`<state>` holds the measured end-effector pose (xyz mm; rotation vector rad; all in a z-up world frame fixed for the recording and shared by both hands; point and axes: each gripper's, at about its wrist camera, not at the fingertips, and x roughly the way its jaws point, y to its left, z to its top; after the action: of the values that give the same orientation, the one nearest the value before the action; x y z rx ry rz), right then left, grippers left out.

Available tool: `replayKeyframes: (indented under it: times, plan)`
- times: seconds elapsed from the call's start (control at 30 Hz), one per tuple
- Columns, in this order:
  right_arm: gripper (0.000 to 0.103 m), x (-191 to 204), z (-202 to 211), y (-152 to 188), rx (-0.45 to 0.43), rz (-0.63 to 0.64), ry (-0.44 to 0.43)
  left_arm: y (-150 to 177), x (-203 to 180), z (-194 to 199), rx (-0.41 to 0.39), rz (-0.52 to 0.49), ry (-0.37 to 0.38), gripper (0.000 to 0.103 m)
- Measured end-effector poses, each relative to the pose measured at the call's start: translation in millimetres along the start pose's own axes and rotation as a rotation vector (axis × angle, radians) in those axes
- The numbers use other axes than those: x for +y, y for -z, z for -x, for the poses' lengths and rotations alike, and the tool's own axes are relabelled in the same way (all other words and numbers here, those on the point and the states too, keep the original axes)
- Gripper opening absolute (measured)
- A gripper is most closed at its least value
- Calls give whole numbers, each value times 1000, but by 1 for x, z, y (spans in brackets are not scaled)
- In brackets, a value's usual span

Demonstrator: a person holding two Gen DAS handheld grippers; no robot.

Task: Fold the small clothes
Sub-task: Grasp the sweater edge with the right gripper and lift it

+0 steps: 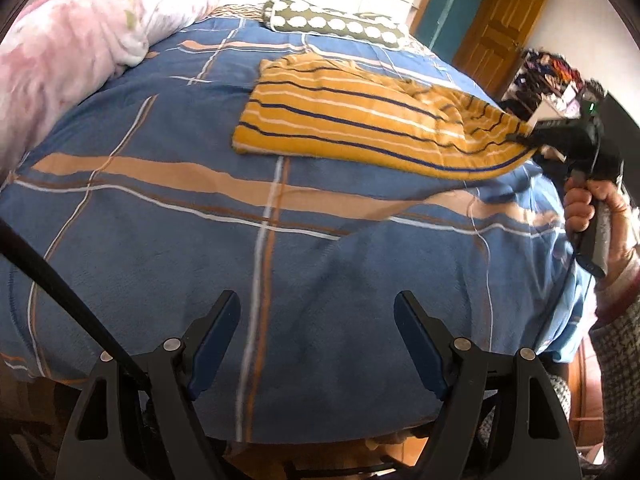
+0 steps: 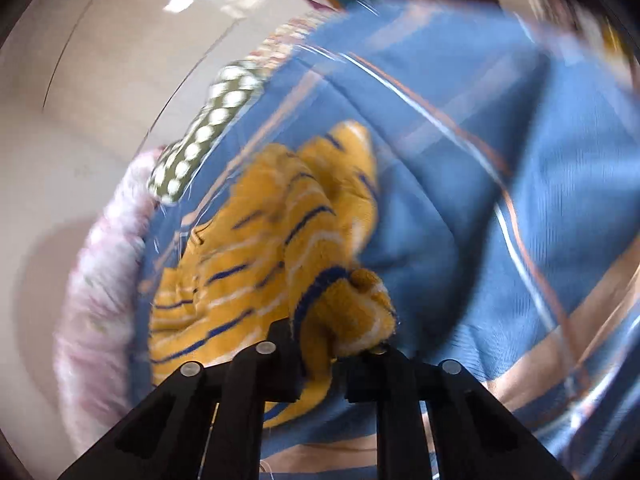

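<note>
Clamping one bunched edge of the mustard-yellow knitted garment with navy and white stripes (image 2: 256, 264), the right gripper (image 2: 320, 364) has its jaws closed on cloth. That edge is raised; the rest lies flat on the blue plaid bedspread (image 1: 168, 248). The left gripper (image 1: 316, 340) hangs over the bedspread, well apart from the garment, jaws spread and empty. Judged step: drawing one side across for a fold. Next requirement: lay the edge flat and square. No legible writing or brand.
</note>
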<state>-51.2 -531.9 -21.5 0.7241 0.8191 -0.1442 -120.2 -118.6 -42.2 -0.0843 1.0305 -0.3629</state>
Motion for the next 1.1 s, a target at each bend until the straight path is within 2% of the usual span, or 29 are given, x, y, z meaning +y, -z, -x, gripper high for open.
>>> replayKeyframes:
  times: [0.1, 0.2, 0.3, 0.4, 0.47, 0.6, 0.7, 0.8, 0.93, 1.1]
  plan:
    - [13, 76, 0, -3, -29, 194, 32, 1, 16, 8, -23, 36, 18, 78]
    - [13, 144, -19, 10, -5, 332, 24, 4, 34, 19, -51, 69, 22, 78]
    - [12, 217, -56, 41, 40, 477, 20, 11, 55, 29, -71, 111, 16, 78]
    - [12, 261, -93, 85, 113, 589, 22, 17, 74, 39, -89, 153, 15, 78]
    - [12, 284, -119, 120, 158, 693, 61, 21, 85, 44, -102, 176, 15, 78]
    - [12, 304, -154, 171, 190, 836, 160, 26, 99, 47, -111, 199, 17, 78]
    - [12, 308, -158, 180, 172, 893, 196, 27, 104, 46, -110, 209, 19, 78]
    - [12, 307, -146, 185, 135, 968, 223, 27, 105, 45, -110, 220, 22, 78]
    - [12, 310, -129, 198, 109, 1040, 201, 27, 106, 47, -113, 228, 23, 78]
    - [13, 309, -127, 202, 120, 1048, 177, 26, 104, 45, -105, 235, 20, 78]
